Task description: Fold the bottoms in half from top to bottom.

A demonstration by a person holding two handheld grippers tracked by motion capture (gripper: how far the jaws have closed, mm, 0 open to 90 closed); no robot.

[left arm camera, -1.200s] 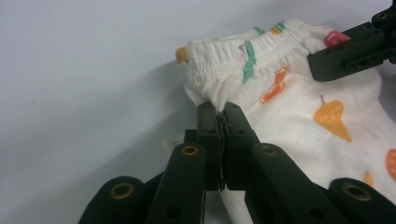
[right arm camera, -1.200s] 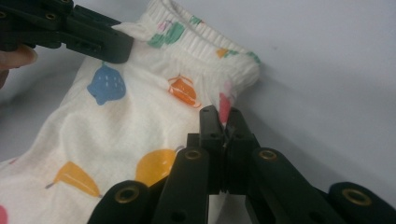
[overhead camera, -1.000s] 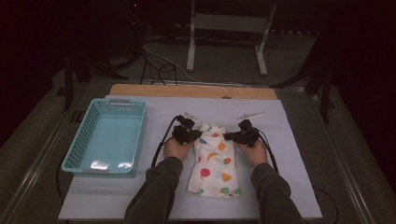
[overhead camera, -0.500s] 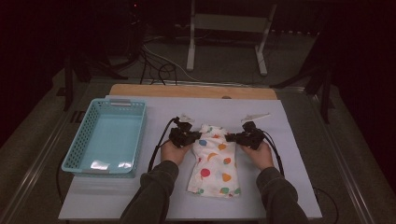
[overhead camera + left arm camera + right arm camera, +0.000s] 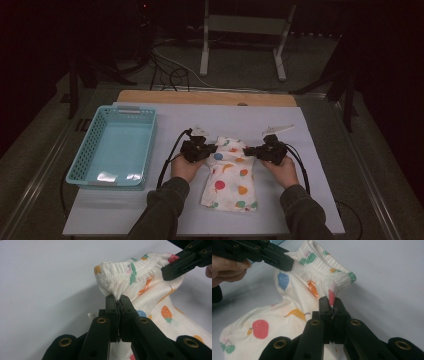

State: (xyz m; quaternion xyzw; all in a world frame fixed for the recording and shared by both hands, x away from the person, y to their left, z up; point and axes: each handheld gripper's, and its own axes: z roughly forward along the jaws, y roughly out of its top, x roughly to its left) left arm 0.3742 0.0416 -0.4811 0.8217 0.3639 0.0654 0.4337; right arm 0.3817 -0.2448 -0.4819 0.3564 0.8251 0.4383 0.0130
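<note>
A small white garment (image 5: 230,180) printed with coloured fruit lies on the white table sheet (image 5: 310,200), its elastic waistband (image 5: 130,267) at the far end, lifted off the sheet. My left gripper (image 5: 209,150) is shut on the waistband's left corner; in the left gripper view the black jaws (image 5: 117,300) pinch the gathered cloth. On the waistband's right corner my right gripper (image 5: 251,151) is shut, with the cloth (image 5: 329,277) caught between its jaws (image 5: 331,301). The waistband hangs stretched between the two grippers, and the legs trail toward the person.
A light blue mesh basket (image 5: 85,170) stands at the left of the table. Cables (image 5: 167,160) trail from both grippers. A wooden edge (image 5: 205,97) runs along the table's far side, with a metal stand (image 5: 240,30) on the floor behind it.
Both grippers have risen a little and moved slightly apart and away from the person, taking the waistband up off the sheet. The grips are unchanged.
</note>
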